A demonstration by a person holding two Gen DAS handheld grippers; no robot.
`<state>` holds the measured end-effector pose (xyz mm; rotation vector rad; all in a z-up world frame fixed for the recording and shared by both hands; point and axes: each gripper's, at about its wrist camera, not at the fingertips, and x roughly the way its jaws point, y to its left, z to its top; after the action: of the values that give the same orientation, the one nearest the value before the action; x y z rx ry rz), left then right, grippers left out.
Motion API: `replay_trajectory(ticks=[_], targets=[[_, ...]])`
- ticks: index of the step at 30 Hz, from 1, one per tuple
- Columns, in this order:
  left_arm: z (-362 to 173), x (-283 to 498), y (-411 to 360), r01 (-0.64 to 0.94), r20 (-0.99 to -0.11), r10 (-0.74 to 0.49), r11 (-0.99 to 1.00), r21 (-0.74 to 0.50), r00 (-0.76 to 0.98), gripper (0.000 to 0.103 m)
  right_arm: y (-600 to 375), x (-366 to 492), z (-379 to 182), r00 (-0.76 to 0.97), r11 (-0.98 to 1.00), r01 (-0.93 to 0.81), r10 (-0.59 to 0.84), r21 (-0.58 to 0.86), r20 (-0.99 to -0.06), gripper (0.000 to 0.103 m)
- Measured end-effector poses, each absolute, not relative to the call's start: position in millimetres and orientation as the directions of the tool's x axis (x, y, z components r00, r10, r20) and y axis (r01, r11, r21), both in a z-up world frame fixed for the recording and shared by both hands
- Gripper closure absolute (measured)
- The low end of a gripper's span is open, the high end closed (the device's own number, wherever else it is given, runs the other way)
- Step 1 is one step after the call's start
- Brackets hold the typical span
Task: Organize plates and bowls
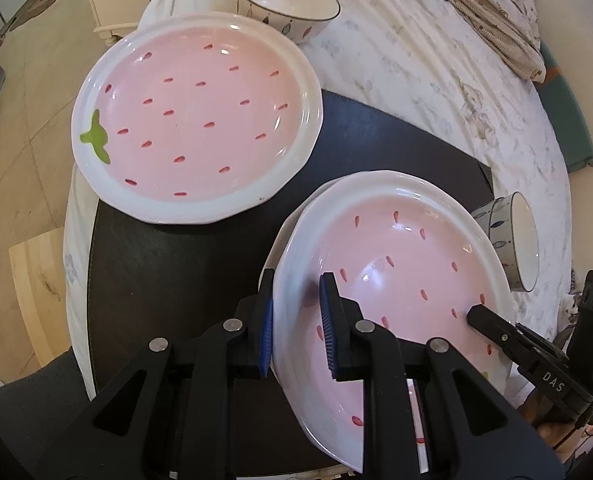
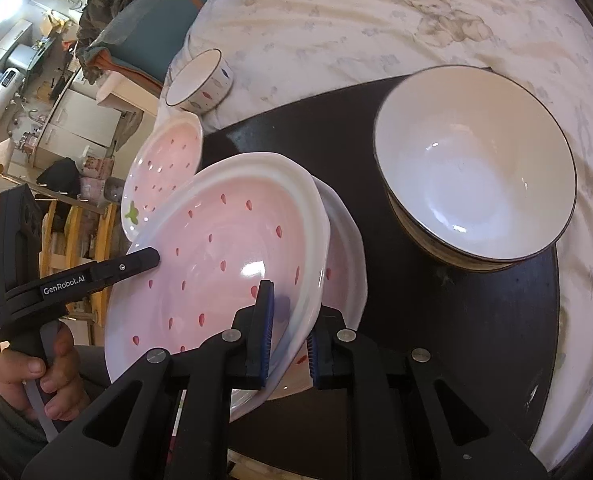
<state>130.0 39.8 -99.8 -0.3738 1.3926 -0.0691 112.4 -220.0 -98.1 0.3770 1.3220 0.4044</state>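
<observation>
Stacking plates | both claws, left (image 1: 296, 320) and right (image 2: 288, 328), clamp plate (image 1: 396, 272) rims | next: lower squarely onto plate (image 2: 344, 248) beneath, 3 o'clock side

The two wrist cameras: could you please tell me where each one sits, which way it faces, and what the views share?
Left wrist: rides the left gripper, looking forward and down at the held strawberry plate; the right gripper enters from the right.
Right wrist: rides the right gripper, looking across the same plate at the stacked bowls; the left gripper and the person's left hand show.
Shared: the held plate, the second strawberry plate, the dark mat.
</observation>
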Motion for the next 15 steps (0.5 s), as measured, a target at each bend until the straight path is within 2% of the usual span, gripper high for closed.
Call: replay_trajectory(ticks=[15], targets=[[-112.1,130.5,38.9,-0.156,-0.959,-0.229,0.954,-0.255,0.167,0.086,-216.5,115.6,-121.7,0.155,0.876,-0.05,0.481,0.48,-0.863,0.084]])
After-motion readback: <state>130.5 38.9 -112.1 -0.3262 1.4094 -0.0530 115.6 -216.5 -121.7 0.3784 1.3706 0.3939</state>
